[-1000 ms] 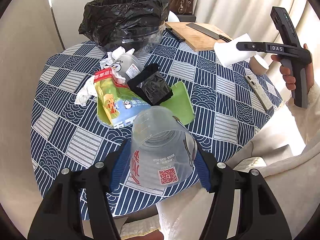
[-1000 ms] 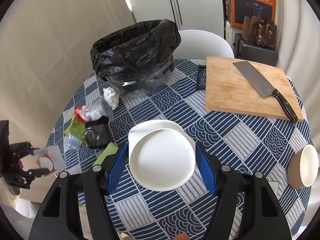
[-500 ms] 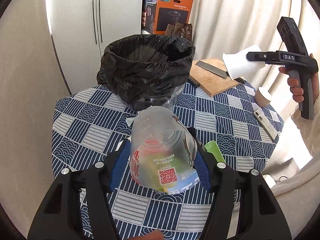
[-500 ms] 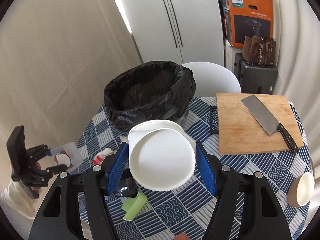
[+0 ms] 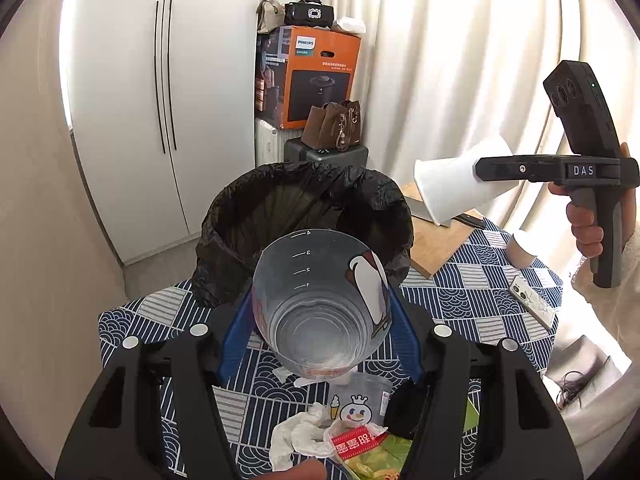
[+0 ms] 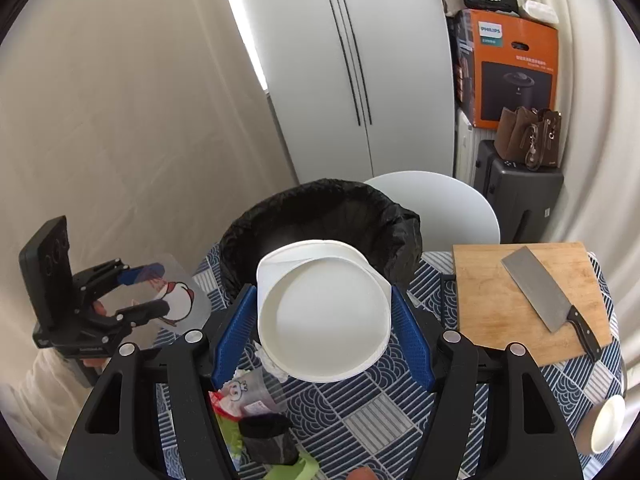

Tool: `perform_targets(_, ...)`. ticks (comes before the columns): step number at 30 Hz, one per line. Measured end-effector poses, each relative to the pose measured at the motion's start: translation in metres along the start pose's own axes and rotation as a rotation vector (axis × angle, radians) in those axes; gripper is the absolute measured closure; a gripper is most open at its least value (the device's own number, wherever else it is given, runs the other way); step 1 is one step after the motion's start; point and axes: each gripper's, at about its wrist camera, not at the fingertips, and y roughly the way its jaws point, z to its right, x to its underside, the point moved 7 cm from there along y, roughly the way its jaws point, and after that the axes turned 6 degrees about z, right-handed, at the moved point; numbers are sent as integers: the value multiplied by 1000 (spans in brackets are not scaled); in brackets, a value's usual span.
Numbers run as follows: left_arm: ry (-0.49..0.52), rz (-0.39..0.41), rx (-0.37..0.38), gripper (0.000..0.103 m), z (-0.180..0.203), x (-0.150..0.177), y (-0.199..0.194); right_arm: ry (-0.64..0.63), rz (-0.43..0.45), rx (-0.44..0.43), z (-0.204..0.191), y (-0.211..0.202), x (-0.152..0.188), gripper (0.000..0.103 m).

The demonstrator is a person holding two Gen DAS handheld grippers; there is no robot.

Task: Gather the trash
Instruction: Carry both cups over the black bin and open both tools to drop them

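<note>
My left gripper (image 5: 320, 320) is shut on a clear plastic cup (image 5: 320, 304) with a penguin print, its mouth facing the black-lined trash bin (image 5: 304, 208) just ahead. My right gripper (image 6: 322, 324) is shut on a white paper cup (image 6: 324, 312), held up in front of the same bin (image 6: 320, 212). The right gripper and its white cup (image 5: 452, 188) show at the right of the left wrist view. The left gripper and clear cup (image 6: 176, 292) show at the left of the right wrist view.
Loose trash lies on the blue patterned tablecloth (image 5: 480, 280): tissue (image 5: 296, 432), a snack bag (image 5: 360, 448), a plastic cup (image 6: 248, 396), a black wrapper (image 6: 268, 440). A cutting board (image 6: 492, 304) with a cleaver (image 6: 548, 300), a paper cup (image 5: 520, 250) and a phone (image 5: 532, 300) lie to the right.
Both grippers rose and tilted up with their cups, closing in on the bin. The clear cup has turned so that its mouth faces the bin.
</note>
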Motion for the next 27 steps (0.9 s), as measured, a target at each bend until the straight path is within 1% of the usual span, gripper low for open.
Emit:
perform_targets(6,51,1,52,42,-10,-22,31,-13,7,-10,-14,32,-18,41)
perform_targets(8,56,6,68,42,-13,-29,39,-28,6,8,-16,41,-20,40)
perform_targets(10,70,-2,69,41,-15,-33,48,-39,7,62,-14,47,-22,40)
perform_targets(11,75,-5,68,35,-16,-35,52,-45,8,99,-11,49,-23,36)
perform_targets(12,76,-5,78,31,-17,-37,55,-49,8,128,-9,50,-23,34)
perform_targets(14,70,-8,89,20,-20,-39,60,-58,1,142,-7,49,-23,26)
perform_targets(16,76,-5,55,19,-24,-39,63,-82,2,153,-8,46,-22,23)
perform_targets(18,70,-6,43,17,-27,-37,64,-100,-7,171,-7,45,-19,21)
perform_targets(20,53,-6,34,10,-29,-33,62,-104,-19,185,-5,44,-14,19)
perform_targets(23,34,-18,16,8,-34,-25,57,-95,-49,194,1,46,-3,19)
perform_targets(27,33,-48,-34,6,-36,-10,49,-83,-79,194,6,46,15,17)
